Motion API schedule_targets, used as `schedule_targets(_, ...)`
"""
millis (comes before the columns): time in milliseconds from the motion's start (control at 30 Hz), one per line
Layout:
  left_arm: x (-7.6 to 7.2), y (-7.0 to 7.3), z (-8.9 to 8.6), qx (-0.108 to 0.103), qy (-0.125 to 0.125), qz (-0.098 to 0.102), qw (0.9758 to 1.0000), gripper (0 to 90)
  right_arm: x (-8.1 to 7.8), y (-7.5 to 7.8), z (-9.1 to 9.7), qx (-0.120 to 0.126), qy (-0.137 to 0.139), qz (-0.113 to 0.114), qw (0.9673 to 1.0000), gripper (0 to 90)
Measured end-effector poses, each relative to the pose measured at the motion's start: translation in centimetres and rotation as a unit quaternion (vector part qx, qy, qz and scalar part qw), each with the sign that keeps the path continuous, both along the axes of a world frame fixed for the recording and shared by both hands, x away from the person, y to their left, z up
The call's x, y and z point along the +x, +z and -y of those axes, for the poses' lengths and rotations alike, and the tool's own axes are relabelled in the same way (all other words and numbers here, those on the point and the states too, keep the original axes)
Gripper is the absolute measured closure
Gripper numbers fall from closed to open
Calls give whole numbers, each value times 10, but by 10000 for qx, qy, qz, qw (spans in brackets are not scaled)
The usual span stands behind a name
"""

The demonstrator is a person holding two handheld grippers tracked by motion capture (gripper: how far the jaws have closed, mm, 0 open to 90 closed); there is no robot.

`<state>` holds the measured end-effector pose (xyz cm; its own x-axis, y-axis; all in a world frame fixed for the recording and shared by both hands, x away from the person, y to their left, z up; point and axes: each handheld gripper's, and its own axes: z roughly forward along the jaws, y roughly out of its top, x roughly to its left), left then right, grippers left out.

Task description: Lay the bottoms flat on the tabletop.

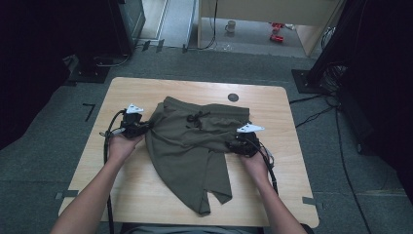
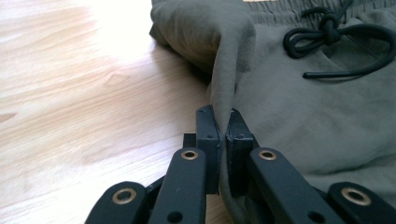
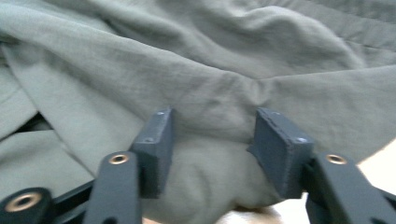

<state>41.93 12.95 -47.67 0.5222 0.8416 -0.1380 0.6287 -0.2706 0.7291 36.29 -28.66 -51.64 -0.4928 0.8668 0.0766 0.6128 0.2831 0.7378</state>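
Note:
An olive-green pair of trousers (image 1: pixel 190 151) lies crumpled on the wooden table (image 1: pixel 141 92), its waistband toward the far edge, with a black drawstring (image 1: pixel 196 117) knotted there. My left gripper (image 1: pixel 145 126) is at the garment's left edge. In the left gripper view it (image 2: pixel 224 123) is shut on a raised fold of the cloth (image 2: pixel 233 56), and the drawstring (image 2: pixel 327 28) lies beyond. My right gripper (image 1: pixel 234 145) rests at the garment's right side. In the right gripper view its jaws (image 3: pixel 217 123) stand apart with a bulge of cloth (image 3: pixel 210 177) between them.
A small black disc (image 1: pixel 233 97) sits in the tabletop near the far edge. Bare wood lies left and right of the garment. Beyond the table are dark stands, cables on the grey floor (image 1: pixel 316 114), a mug (image 1: pixel 230 26) and red items (image 1: pixel 276 35).

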Motion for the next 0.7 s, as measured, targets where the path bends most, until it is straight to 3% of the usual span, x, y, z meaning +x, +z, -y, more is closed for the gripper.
schedule_targets(167,3,-6,-5,3,28,-53,10000,887,2,0,2,-179,-74,134,9997,604)
schedule_targets(367,8,-14,1,-54,42,-35,10000,886,4,-3,2,-171,-205,305,9992,844)
schedule_targets(467,8,-14,1,-45,43,4,10000,886,6,-3,2,-167,-214,299,9992,883)
schedule_targets(700,15,-9,-5,-118,110,59,9999,886,17,10,5,-514,-329,110,9981,900)
